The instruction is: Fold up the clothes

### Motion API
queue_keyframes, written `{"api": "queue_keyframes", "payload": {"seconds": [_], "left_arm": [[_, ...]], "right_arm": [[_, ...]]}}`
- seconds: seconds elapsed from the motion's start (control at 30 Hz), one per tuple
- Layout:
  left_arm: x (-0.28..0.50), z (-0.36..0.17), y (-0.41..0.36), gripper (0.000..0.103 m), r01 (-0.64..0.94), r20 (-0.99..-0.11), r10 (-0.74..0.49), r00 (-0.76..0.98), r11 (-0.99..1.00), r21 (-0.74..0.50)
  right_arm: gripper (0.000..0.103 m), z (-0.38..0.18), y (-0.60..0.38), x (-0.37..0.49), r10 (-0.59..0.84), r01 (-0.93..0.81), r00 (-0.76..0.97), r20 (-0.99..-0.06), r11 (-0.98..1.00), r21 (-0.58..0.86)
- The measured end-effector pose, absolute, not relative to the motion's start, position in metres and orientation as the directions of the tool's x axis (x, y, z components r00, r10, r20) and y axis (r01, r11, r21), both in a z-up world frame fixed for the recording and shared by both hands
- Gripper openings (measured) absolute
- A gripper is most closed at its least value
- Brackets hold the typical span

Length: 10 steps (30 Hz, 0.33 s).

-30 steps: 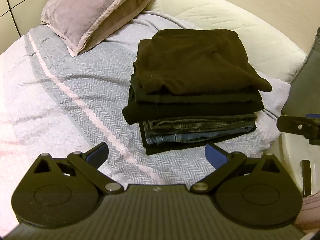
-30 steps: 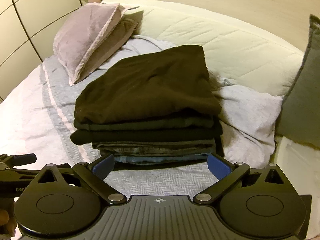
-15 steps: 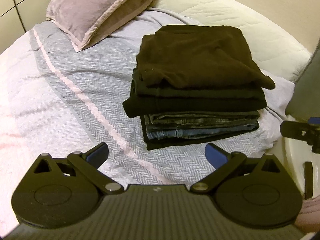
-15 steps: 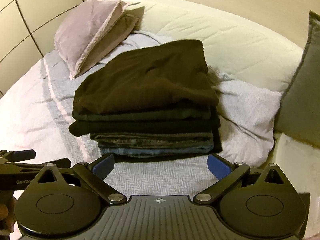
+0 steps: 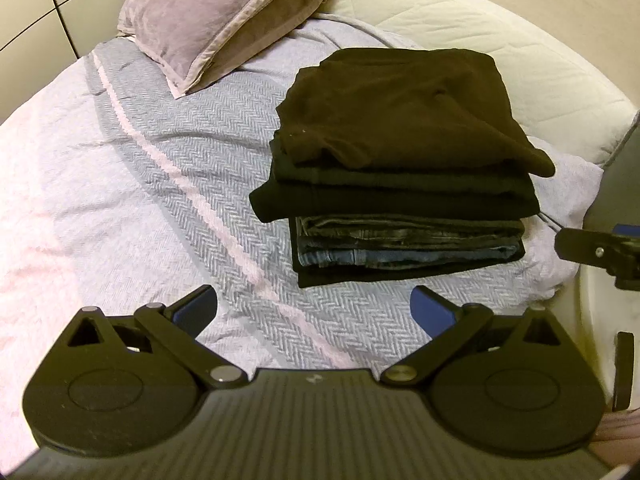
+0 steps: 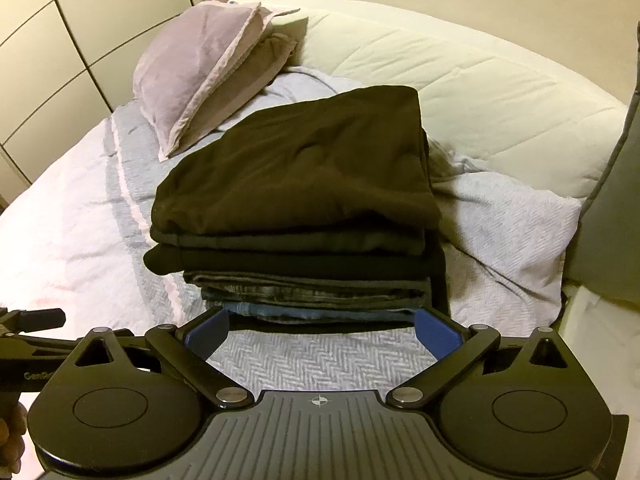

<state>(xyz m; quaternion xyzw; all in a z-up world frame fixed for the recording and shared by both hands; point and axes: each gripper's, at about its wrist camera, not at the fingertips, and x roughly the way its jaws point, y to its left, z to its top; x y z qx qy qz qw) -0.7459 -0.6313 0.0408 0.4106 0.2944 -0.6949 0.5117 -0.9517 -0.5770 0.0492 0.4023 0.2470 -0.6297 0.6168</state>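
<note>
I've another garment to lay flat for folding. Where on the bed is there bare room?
The bedspread lies bare left of the folded stack, from the pillows down to the left gripper. Right of the stack is crowded: rumpled cover, grey cushion and bed edge.

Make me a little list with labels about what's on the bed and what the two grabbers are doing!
bed cover: grey blanket with a pale stripe
clothes: one folded stack on the blanket
top of stack: dark brown top
bottom of stack: jeans with a dark piece under them
pillows: two pillows, behind and left of the stack
left gripper: jaws open, empty, in front of the stack
right gripper: jaws open, empty, close to the stack's base
</note>
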Motion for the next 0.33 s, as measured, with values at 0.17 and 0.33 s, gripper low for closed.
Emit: {"api": "queue_keyframes", "payload": {"seconds": [0.17,0.33], "left_arm": [[-0.75,0.047,-0.624,0.101,0.952,-0.862,-0.489,-0.134,-0.305,0.024],[-0.753,0.05,-0.616,0.101,0.952,-0.85,-0.508,-0.136,-0.306,0.03]], "right_arm": [[0.102,0.051,-0.571,-0.956,-0.584,0.975,0.102,-0.805,-0.104,0.199],[0.102,0.052,-0.566,-0.958,-0.588,0.974,0.104,-0.802,-0.102,0.201]]}}
